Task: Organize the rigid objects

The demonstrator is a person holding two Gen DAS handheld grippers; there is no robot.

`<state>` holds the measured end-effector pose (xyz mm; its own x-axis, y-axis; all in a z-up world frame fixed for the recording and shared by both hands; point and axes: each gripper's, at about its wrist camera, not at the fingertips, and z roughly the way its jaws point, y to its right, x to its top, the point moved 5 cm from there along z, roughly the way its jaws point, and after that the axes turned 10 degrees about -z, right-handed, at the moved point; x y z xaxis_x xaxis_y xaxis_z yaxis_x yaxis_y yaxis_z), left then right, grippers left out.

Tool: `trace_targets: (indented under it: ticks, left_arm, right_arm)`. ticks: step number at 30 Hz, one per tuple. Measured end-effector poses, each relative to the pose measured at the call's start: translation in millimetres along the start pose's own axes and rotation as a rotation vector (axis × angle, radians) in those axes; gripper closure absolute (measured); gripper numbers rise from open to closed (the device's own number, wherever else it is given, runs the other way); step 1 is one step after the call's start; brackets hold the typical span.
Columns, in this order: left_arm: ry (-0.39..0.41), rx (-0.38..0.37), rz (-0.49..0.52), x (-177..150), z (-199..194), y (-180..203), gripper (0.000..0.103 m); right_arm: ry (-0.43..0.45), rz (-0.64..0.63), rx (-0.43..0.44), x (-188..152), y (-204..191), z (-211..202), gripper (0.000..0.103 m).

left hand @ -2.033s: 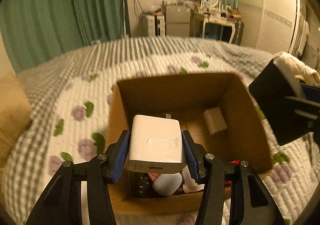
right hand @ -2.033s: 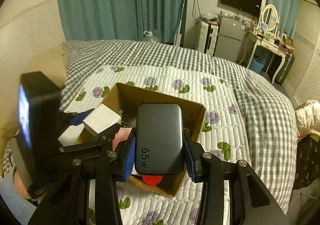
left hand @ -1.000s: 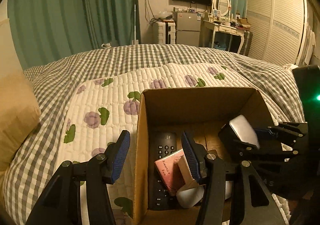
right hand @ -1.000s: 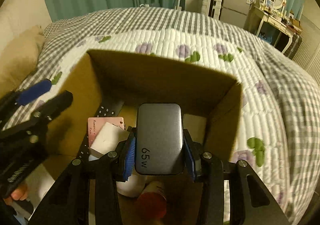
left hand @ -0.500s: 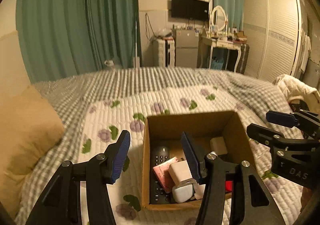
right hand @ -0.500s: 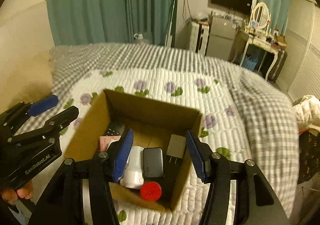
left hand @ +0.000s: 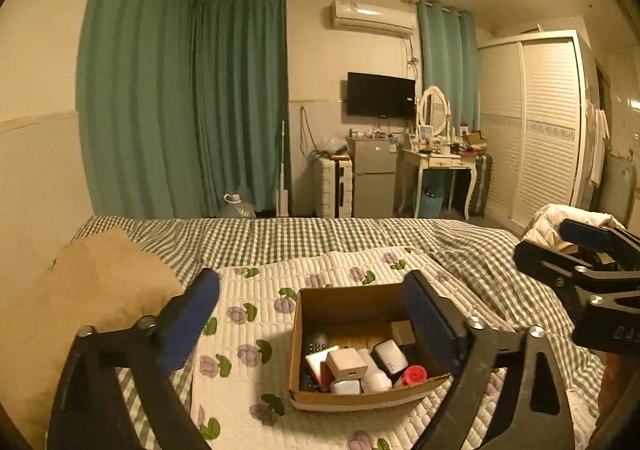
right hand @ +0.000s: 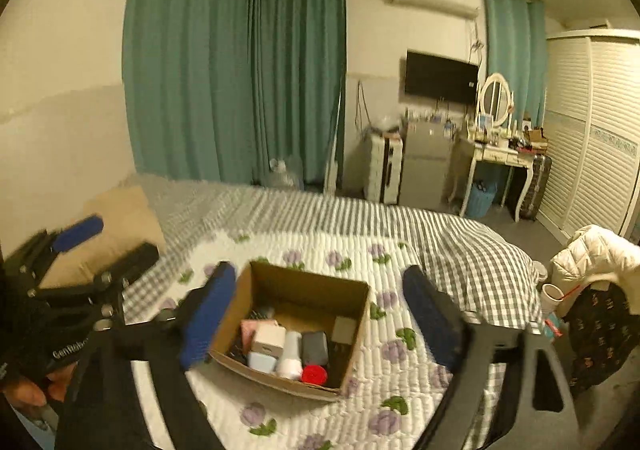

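A: Since half a second ago both grippers have drawn up and back, so the cardboard box (left hand: 348, 310) looks smaller and sits lower between the fingers. Two seconds ago each gripper clamped a charger; those are now in the box.

B: And the jaws?

A: The left gripper (left hand: 312, 314) is spread wide with nothing between its blue pads. The right gripper (right hand: 320, 310) is likewise released and bare.

B: Where is the box?

A: On the white quilt (left hand: 240, 390) with purple flowers, which lies over the checked bedspread (left hand: 320, 238). It is open-topped, plain brown, and packed. The left view shows a black remote (left hand: 314, 342) along the left wall, a pink box (left hand: 316, 360), the white charger (left hand: 346, 364) lying on top, the dark charger (left hand: 390, 356) beside it and a red cap (left hand: 414, 374) at the near right corner.

B: Anything only one view gives?

A: The left view shows the tan pillow (left hand: 80, 298) plainly and the right gripper at its right edge. The right view, somewhat blurred, shows the left gripper at its left edge with fingers of a hand (right hand: 36, 390) under it, a pale blue item (right hand: 262, 362) in the box and a white jacket (right hand: 596, 254) over a chair.
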<state>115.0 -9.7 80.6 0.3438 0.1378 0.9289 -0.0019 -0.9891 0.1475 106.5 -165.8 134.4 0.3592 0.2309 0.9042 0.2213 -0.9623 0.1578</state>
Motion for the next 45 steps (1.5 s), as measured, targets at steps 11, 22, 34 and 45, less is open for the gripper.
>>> trace_targets:
  ticks: [11, 22, 34, 45]
  left_arm:
    - [0.02, 0.012, -0.042, -61, 10, -20, 0.0]
    - [-0.017, 0.045, -0.033, -76, 18, -27, 0.0]
    - [-0.041, 0.056, -0.036, -82, 20, -27, 0.0]
    - [-0.043, 0.054, -0.029, -83, 21, -28, 0.0]
  right_arm:
    - [-0.023, 0.01, -0.063, -91, -6, 36, 0.0]
    - [-0.027, 0.017, -0.062, -100, -8, 40, 0.0]
    - [-0.038, 0.013, -0.067, -100, -10, 39, 0.0]
    - [-0.051, 0.011, -0.069, -103, -14, 42, 0.0]
